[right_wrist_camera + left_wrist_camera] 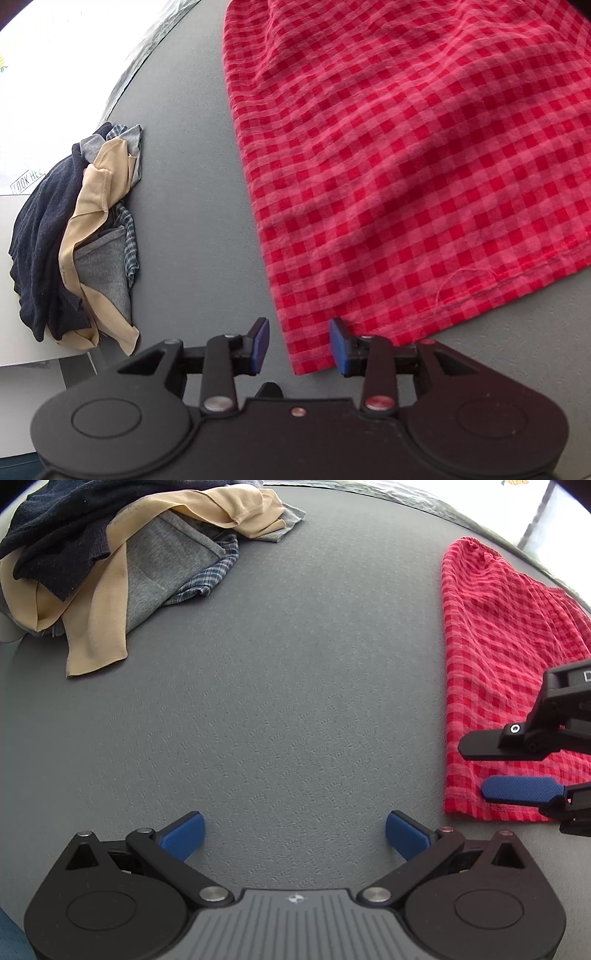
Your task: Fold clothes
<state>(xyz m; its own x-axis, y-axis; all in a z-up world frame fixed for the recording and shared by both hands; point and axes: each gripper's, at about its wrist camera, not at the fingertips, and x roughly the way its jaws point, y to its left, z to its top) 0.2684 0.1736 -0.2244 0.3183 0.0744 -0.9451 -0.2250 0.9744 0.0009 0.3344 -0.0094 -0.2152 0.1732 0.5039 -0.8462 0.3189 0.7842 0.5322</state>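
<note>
A red checked garment [491,657] lies spread flat on the grey textured surface [277,683], at the right in the left wrist view. It fills the upper right of the right wrist view [406,147]. My right gripper [299,345] hovers over the garment's near left corner. Its blue pads [260,343] stand apart, not pressing the cloth. In the left wrist view the right gripper [476,770] reaches in from the right edge over the garment's hem. My left gripper [295,834] is wide open above bare surface, with nothing between its fingers.
A heap of unfolded clothes [110,561] in navy, tan, grey and blue plaid sits at the far left, also shown in the right wrist view [81,229]. The grey surface [192,184] runs between heap and red garment. A white ledge [22,332] lies beside the heap.
</note>
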